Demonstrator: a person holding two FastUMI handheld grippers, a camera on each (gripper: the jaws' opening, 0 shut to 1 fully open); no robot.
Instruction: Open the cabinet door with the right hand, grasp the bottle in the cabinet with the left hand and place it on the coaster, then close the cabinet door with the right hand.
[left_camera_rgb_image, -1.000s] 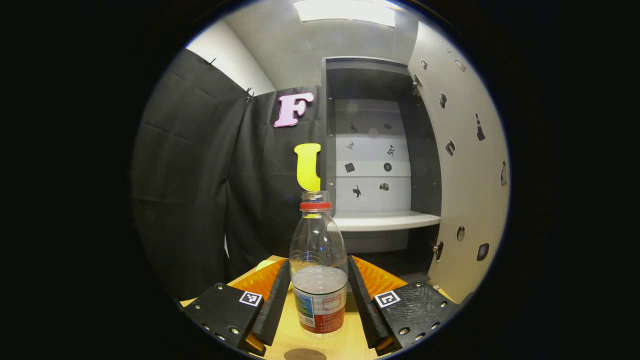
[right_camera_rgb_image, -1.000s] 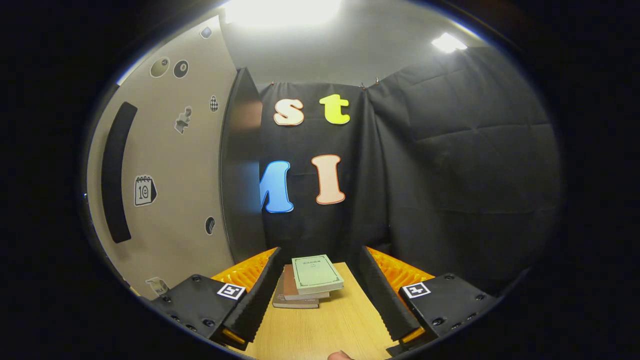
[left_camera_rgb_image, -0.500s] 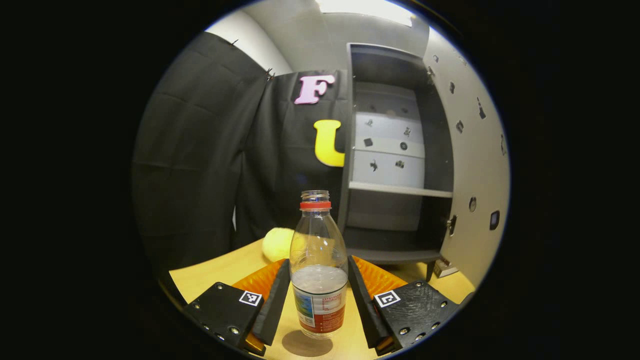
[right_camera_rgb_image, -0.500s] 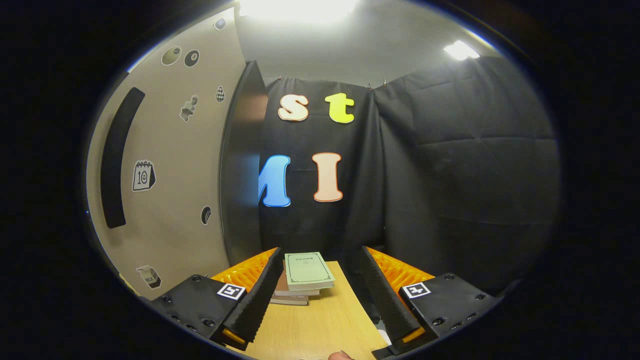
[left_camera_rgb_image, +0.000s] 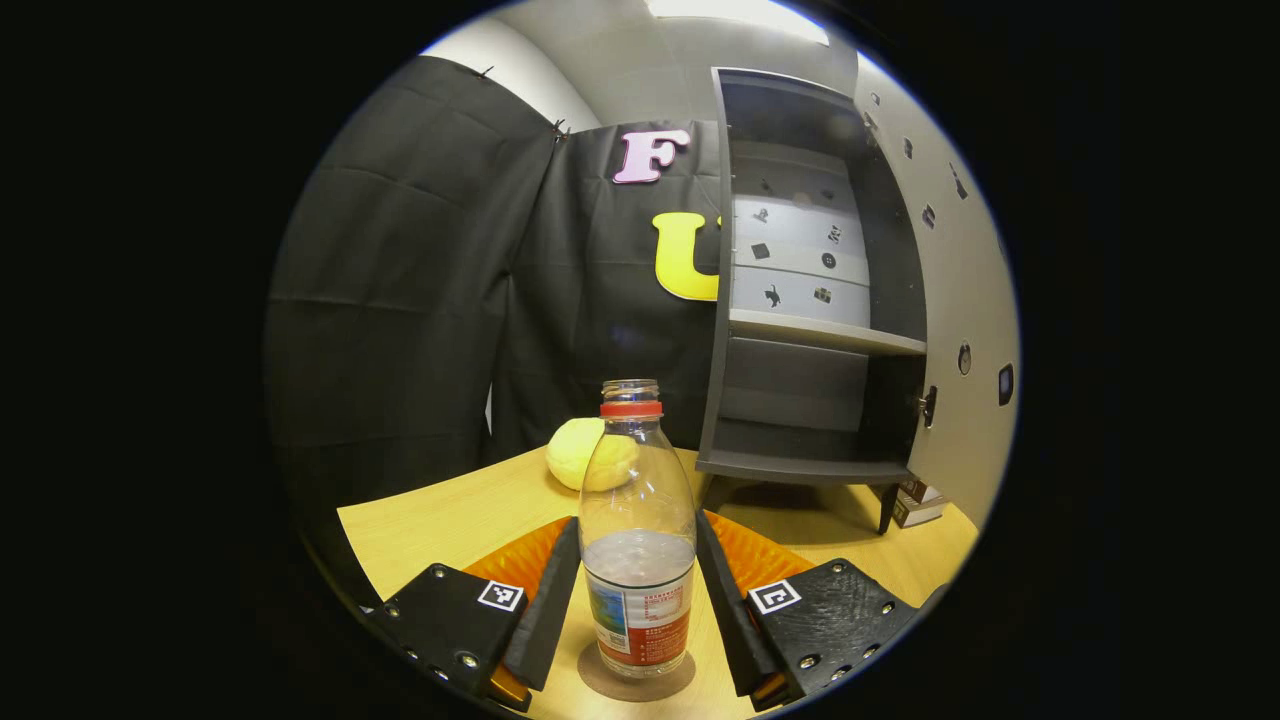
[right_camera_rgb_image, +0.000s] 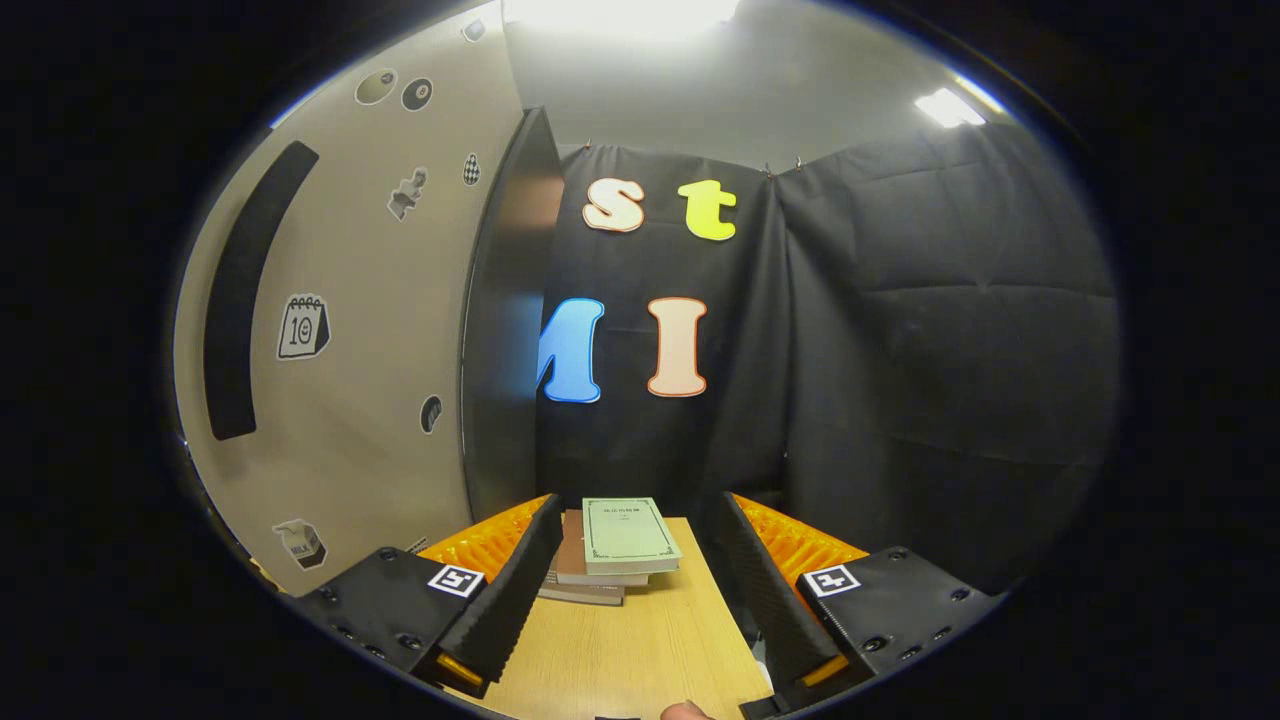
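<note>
In the left gripper view a clear plastic bottle (left_camera_rgb_image: 637, 540) with a red neck ring and some water stands upright between my fingers, its base on a round brown coaster (left_camera_rgb_image: 636, 676). My left gripper (left_camera_rgb_image: 637, 610) is shut on the bottle's lower body. Behind it the grey cabinet (left_camera_rgb_image: 812, 340) stands with bare shelves, and its pale door (left_camera_rgb_image: 955, 300) swings out to the right. In the right gripper view my right gripper (right_camera_rgb_image: 625, 590) is open with nothing between its fingers. The cabinet door (right_camera_rgb_image: 340, 330), with a long dark handle (right_camera_rgb_image: 240, 300), rises just to its left.
A yellow ball (left_camera_rgb_image: 585, 452) lies on the wooden table (left_camera_rgb_image: 450, 520) left of the cabinet. A stack of books (right_camera_rgb_image: 610, 550) rests on the table ahead of the right gripper. A small box (left_camera_rgb_image: 915, 503) sits by the cabinet's foot.
The left gripper has lowered the bottle from cabinet height down onto the coaster; the table and yellow ball came into view. The right gripper has drifted slightly and stays open.
</note>
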